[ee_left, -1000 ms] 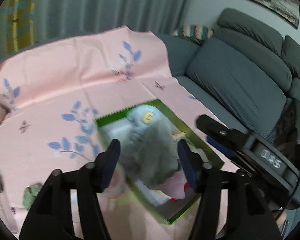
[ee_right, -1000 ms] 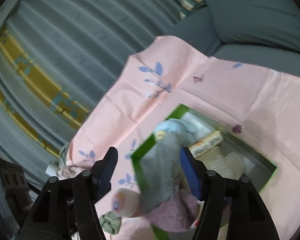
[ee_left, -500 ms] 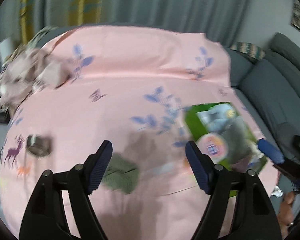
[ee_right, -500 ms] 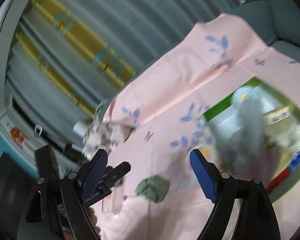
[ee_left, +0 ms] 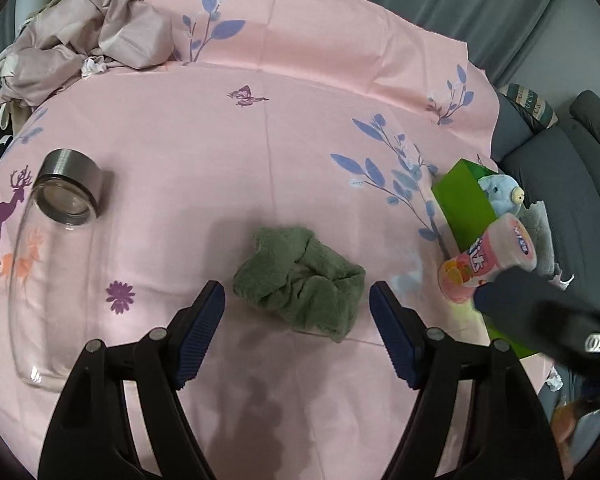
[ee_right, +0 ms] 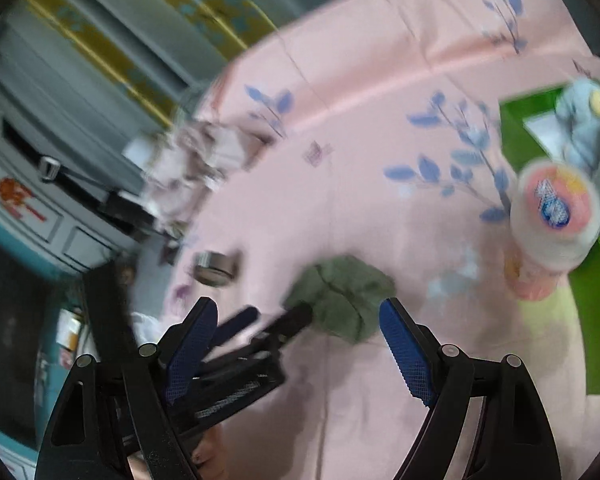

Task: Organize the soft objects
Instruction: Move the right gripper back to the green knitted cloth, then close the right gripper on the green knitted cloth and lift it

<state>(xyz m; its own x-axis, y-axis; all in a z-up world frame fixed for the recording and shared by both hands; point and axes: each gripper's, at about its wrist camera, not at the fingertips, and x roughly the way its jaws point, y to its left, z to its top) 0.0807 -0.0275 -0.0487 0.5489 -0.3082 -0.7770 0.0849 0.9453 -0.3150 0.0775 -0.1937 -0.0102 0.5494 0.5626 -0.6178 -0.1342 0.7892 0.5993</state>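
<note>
The green towel (ee_left: pixel 300 280) lies crumpled on the pink cloth (ee_left: pixel 260 140) just ahead of the left gripper (ee_left: pixel 296 300), centred between its 2 wide, empty fingers, its long axis crossing their gap, while the right gripper (ee_right: pixel 296 316), equally spread and empty, sits farther off.

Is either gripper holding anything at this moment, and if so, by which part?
Nothing is held. The left gripper and right gripper are both open and empty, and the green towel lies untouched on the tablecloth.

Between the blue-padded left tongs (ee_left: pixel 296 316) lies an olive-green towel (ee_left: pixel 300 280). The cloth (ee_left: pixel 284 128) is pink with blue leaves; the box (ee_left: pixel 464 200) right of them is bright green.
</note>
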